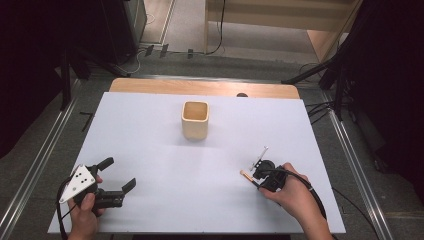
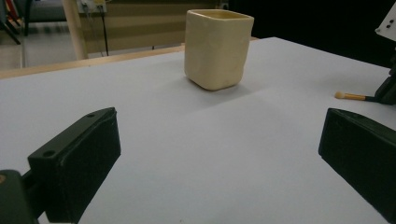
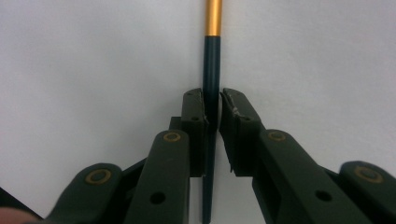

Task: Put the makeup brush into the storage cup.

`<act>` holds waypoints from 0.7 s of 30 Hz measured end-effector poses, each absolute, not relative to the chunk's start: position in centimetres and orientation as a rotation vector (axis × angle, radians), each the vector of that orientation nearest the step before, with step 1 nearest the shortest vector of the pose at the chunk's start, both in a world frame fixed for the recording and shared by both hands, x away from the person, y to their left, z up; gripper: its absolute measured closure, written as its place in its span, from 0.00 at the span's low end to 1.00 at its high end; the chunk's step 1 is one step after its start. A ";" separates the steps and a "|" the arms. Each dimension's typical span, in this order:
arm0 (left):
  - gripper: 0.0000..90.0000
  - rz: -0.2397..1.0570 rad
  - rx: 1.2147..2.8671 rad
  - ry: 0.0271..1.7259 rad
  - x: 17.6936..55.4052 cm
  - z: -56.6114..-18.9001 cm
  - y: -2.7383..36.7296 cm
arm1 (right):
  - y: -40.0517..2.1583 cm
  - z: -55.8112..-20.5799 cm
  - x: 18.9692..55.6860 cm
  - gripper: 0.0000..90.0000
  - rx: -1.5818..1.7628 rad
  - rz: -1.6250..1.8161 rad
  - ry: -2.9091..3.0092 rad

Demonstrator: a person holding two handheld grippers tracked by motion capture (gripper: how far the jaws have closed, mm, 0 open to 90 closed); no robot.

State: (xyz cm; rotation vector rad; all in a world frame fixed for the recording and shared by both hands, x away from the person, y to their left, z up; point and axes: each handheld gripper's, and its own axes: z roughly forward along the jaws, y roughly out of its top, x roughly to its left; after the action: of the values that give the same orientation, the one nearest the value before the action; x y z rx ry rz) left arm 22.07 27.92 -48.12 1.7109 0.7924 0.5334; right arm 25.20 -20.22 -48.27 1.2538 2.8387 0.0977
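Note:
A cream square cup (image 1: 195, 120) stands upright at the far middle of the white table (image 1: 145, 135); the left gripper view has the cup (image 2: 217, 49) straight ahead. A thin brush (image 1: 246, 175) with a dark handle, gold ferrule and tan tip lies low at the near right. My right gripper (image 1: 259, 175) is shut on its handle, and the brush (image 3: 211, 60) runs straight up between the jaws of that gripper (image 3: 212, 100). My left gripper (image 1: 120, 173) stands open at the near left with nothing in it, its jaws wide apart (image 2: 217, 154). The brush tip (image 2: 340, 95) pokes toward it.
The table's far edge shows a strip of bare wood (image 1: 200, 87). Metal rails (image 1: 350, 150) run along the floor on both sides, and cables (image 1: 220, 30) lie on the floor beyond the table. Dark stands (image 1: 340, 65) rise at the far right.

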 end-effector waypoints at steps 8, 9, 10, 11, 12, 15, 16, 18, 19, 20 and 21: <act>0.00 0.528 1.707 0.789 21.9 -48.0 27.7 | -20.4 -48.2 25.1 0.94 1.282 0.123 2.833; 0.00 0.520 1.700 0.793 22.0 -48.0 27.7 | -20.4 -48.2 25.1 0.94 1.282 0.123 2.833; 0.00 0.509 1.688 0.795 22.0 -47.9 27.8 | -20.5 -48.1 25.1 0.94 1.293 0.155 2.836; 0.00 0.501 1.675 0.803 22.0 -47.8 27.8 | -20.8 -47.7 25.1 0.94 1.304 0.207 2.819; 0.00 0.496 1.671 0.807 22.0 -47.8 27.8 | -20.9 -47.4 25.1 0.94 1.303 0.233 2.809; 0.00 0.491 1.663 0.812 22.2 -47.8 27.5 | -21.2 -46.4 24.9 0.94 1.302 0.324 2.766; 0.00 0.491 1.663 0.812 22.2 -47.8 27.5 | -21.2 -46.4 24.9 0.94 1.302 0.324 2.766; 0.00 0.510 1.676 0.804 22.2 -47.6 27.2 | -21.4 -45.7 24.8 0.94 1.302 0.406 2.737; 0.00 0.520 1.682 0.795 22.3 -47.3 26.8 | -21.6 -45.2 24.7 0.94 1.293 0.471 2.710; 0.00 0.520 1.682 0.795 22.3 -47.3 26.8 | -21.6 -45.2 24.7 0.94 1.293 0.471 2.710; 0.00 0.521 1.683 0.790 22.3 -47.2 26.6 | -21.7 -44.9 24.7 0.94 1.298 0.511 2.696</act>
State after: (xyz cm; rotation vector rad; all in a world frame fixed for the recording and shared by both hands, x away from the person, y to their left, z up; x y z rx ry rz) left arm 22.30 26.60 -47.18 1.6827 0.7902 0.5212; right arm 24.65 -21.73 -44.90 1.2976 2.6957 0.5108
